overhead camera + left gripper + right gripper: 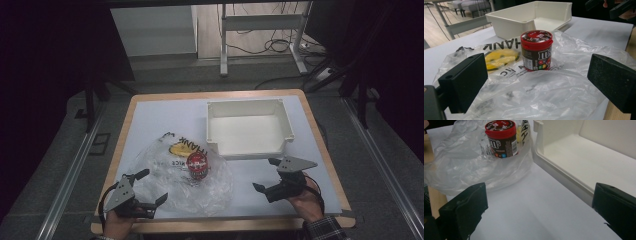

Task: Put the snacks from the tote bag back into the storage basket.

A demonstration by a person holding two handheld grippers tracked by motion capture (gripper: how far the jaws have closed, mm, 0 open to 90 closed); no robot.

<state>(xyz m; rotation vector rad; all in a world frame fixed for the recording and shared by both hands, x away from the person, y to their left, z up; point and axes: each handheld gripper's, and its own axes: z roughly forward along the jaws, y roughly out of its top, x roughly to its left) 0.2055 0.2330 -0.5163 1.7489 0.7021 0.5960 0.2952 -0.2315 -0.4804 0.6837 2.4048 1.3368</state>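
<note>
A red-lidded M&M's candy tub (197, 166) (537, 50) (501, 138) stands upright on a crumpled clear plastic bag (182, 177) (536, 92) (466, 165) printed with a yellow face and black letters. My left gripper (153, 186) (536, 82) hovers open over the bag's near left edge, its jaws wide apart with nothing between them. To the right of the bag, my right gripper (266, 174) (536, 212) stands open above bare table, just in front of a white open-fronted bin (247, 127) (529, 17) (584, 157).
The table top (165, 112) is white with a wooden rim. Beyond its far edge stand a metal frame (260, 30) and cables on the floor. A metal rail (70, 170) runs along the left side, another along the right.
</note>
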